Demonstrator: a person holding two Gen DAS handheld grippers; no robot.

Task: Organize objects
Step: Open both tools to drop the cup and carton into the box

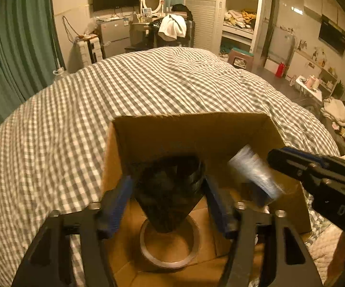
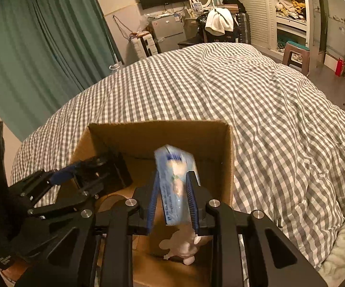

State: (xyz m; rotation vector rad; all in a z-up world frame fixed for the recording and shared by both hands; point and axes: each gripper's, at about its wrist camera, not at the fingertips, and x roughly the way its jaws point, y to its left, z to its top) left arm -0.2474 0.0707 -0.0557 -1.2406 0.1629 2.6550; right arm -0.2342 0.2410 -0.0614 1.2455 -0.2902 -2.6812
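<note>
Two tongs are at work over the open cardboard box [image 1: 196,134] that sits on your checked bedspread [image 1: 52,131]. Your left gripper [image 1: 170,191] is clamped on a black object [image 1: 167,186], one blue pad on each side, and holds it inside the box. Directly below that black object, a roll of clear tape [image 1: 170,246] lies flat on the box floor. To the right of the left tongs, your right gripper [image 2: 175,196] is closed on a blue-and-white packet [image 2: 176,186], blurred, held upright near the box's right wall. Just under the right fingers, a small pale figurine [image 2: 184,248] rests on the bottom of the box, near its right wall.
</note>
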